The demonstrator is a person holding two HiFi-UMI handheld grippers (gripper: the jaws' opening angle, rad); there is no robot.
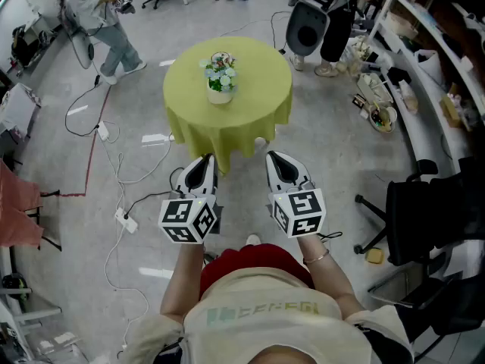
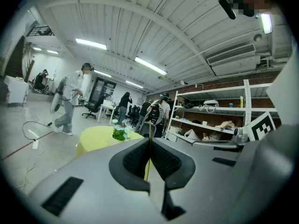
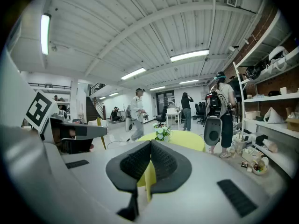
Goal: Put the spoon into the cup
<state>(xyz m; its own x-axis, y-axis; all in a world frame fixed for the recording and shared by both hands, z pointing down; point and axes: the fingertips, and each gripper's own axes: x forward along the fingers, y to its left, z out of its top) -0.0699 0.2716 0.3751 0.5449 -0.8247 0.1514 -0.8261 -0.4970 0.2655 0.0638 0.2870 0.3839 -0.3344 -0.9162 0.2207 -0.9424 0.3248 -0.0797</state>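
A round table with a yellow cloth (image 1: 250, 89) stands on the floor a short way ahead of me. On it is a white pot of flowers (image 1: 220, 78); I can make out no spoon and no cup. My left gripper (image 1: 203, 162) and right gripper (image 1: 276, 160) are held side by side in the air short of the table, both pointing toward it. In the left gripper view the left gripper (image 2: 150, 141) has its pads pressed together with nothing between them. The right gripper (image 3: 150, 146) looks the same in its own view. The flowers (image 3: 162, 133) show beyond the jaws.
Cables and a power strip (image 1: 125, 220) lie on the floor at the left. A black office chair (image 1: 424, 211) stands at the right, beside cluttered shelves (image 1: 439, 67). A person (image 1: 98, 14) walks at the far left; another with a backpack (image 1: 318, 21) stands behind the table.
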